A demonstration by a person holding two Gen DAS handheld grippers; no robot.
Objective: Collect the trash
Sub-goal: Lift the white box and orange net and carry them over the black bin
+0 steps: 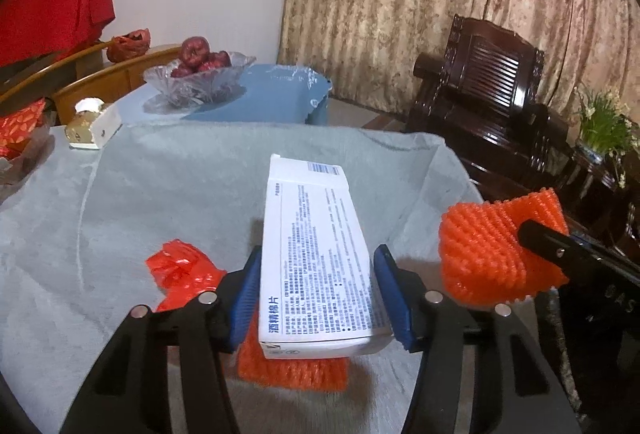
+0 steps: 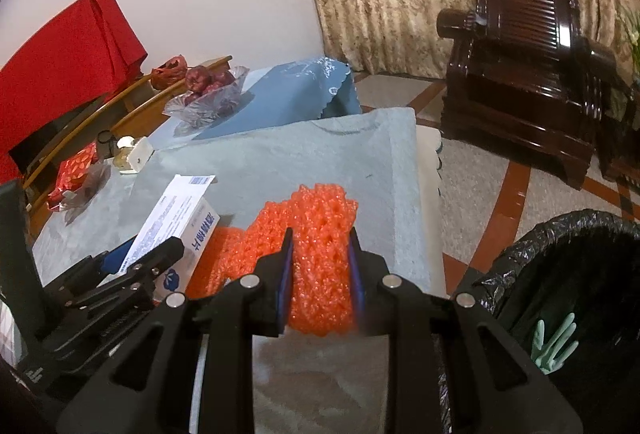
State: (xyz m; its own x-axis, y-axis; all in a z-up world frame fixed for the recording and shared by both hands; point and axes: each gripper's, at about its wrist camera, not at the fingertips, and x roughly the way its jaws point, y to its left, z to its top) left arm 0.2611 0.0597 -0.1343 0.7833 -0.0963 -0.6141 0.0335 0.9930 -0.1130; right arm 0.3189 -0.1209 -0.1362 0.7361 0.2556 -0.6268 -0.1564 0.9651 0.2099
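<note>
Over grey cloth (image 1: 120, 193), left gripper (image 1: 318, 298) clamping white box (image 1: 320, 258), right gripper (image 2: 320, 274) squeezing orange foam net (image 2: 316, 234).

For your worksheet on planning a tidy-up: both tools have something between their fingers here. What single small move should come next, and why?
Probably swing the right tool towards the black-lined bin and let go. It is shut on the orange foam net sleeve, and the bin stands open just to its right, below the table edge. The left tool is shut on the white printed cardboard box and can follow.
</note>
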